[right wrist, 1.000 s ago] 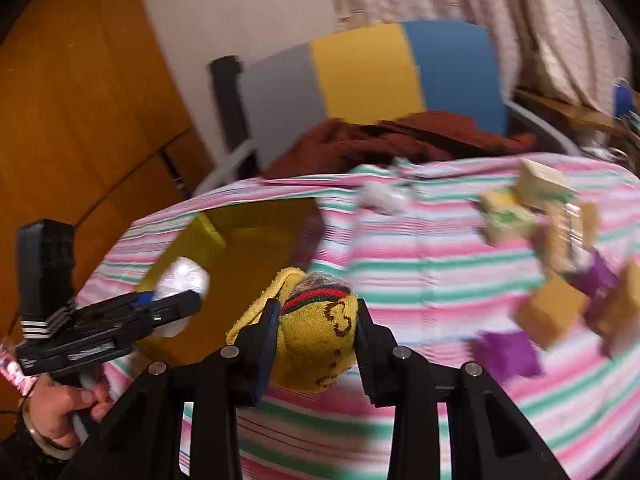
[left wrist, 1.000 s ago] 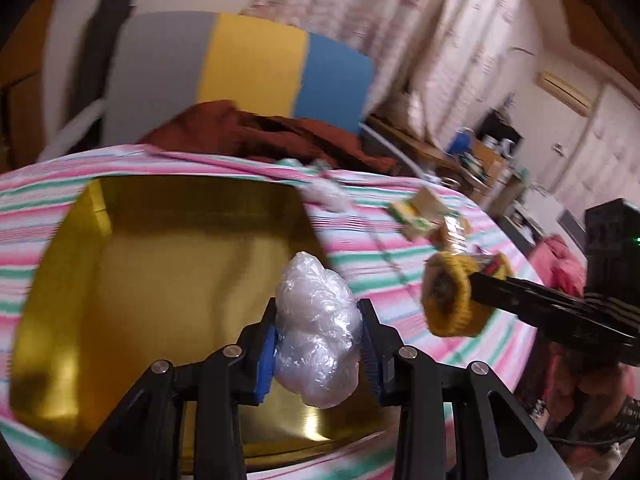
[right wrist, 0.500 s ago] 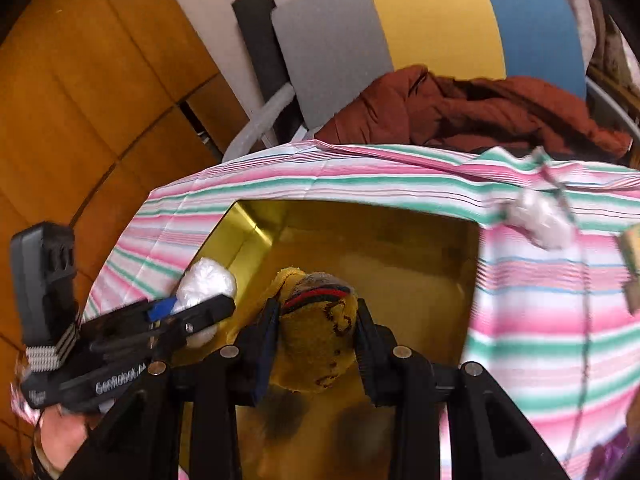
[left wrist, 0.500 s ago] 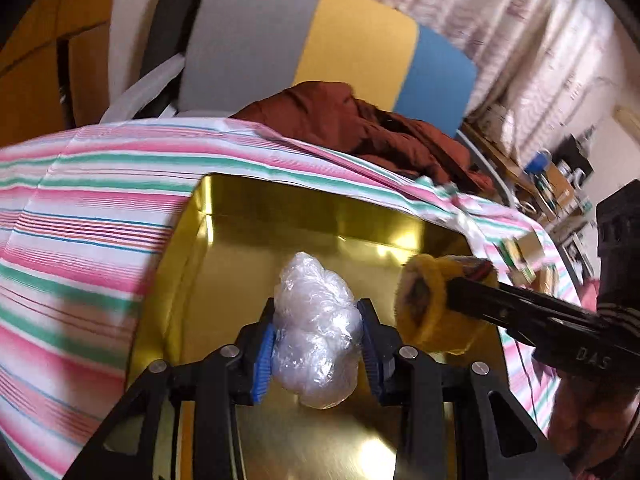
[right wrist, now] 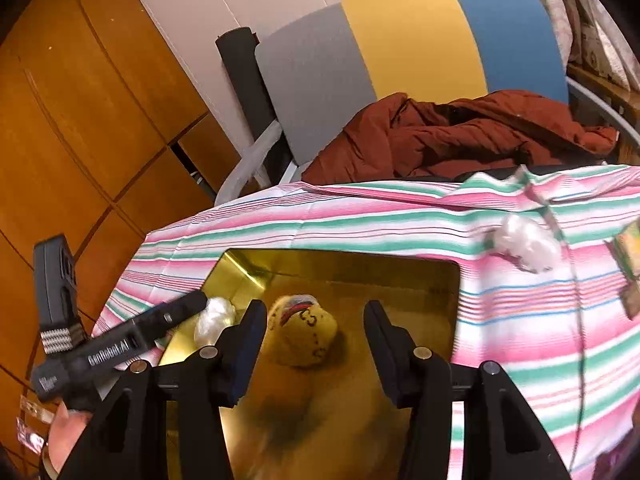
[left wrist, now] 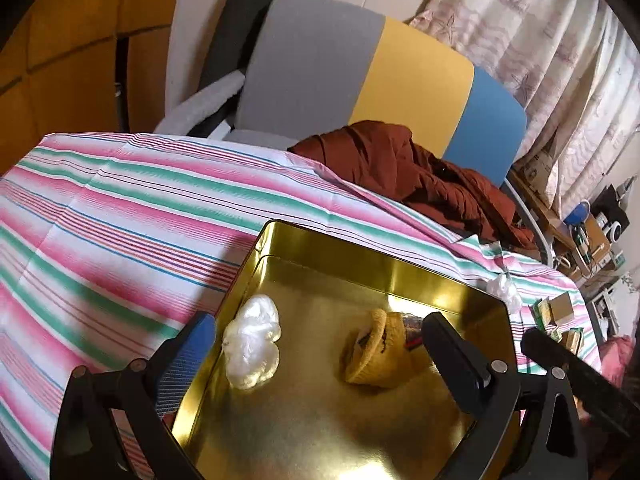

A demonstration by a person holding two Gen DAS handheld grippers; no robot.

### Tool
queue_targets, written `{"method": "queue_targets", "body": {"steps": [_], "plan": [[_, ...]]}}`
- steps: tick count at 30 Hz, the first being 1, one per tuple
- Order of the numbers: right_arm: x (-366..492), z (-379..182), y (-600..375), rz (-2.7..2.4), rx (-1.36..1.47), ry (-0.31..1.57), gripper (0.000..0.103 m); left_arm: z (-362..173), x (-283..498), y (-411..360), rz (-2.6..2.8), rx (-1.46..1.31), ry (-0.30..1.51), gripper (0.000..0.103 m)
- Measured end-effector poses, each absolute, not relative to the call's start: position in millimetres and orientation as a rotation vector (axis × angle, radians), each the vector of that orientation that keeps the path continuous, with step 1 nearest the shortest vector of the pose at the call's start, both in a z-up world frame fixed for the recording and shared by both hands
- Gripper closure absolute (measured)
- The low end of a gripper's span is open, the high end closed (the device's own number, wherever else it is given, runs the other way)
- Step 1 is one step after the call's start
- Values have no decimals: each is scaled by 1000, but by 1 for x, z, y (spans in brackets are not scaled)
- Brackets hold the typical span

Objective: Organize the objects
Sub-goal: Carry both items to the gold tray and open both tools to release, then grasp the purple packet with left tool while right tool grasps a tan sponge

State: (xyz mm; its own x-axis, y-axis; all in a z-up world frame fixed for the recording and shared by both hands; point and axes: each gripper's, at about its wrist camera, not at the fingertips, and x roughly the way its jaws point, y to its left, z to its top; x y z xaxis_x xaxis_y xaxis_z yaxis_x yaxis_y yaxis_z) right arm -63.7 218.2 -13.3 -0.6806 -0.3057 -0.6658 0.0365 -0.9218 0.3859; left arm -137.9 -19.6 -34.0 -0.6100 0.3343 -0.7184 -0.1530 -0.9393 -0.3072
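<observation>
Small boxes (right wrist: 630, 264) cut off, blurred

Glossy gold metal tray (left wrist: 432, 280), crinkly plastic wad (left wrist: 252, 344), knit sock (left wrist: 376, 352), striped cloth (left wrist: 120, 208)

A chair (left wrist: 360, 80) with a grey, yellow and blue back stands at the far side of the bench, and a rust-brown jacket (left wrist: 420, 176) lies heaped on its seat. A pink, green and white striped cloth (left wrist: 120, 216) covers the bench. Patterned curtains (left wrist: 552, 40) hang at the far right, above a cluttered shelf (left wrist: 588, 236). Orange wooden panels (right wrist: 80, 120) line the wall at the left, beside a white strip of wall (right wrist: 240, 20).
</observation>
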Motion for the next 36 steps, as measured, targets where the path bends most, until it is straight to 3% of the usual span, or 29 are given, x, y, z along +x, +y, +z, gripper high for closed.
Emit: {"method": "queue_targets", "body": {"steps": [13, 22, 36], "plan": [[16, -3, 252, -2769, 1154, -359, 52, -23, -73, 25, 2502, -1122, -290, 0], [79, -17, 308, -2915, 1224, -300, 52, -14, -27, 96, 2327, -1063, -153, 0], [145, -57, 454, -3158, 1379, -748, 52, -19, 20, 187, 2147, -1040, 44, 0]]}}
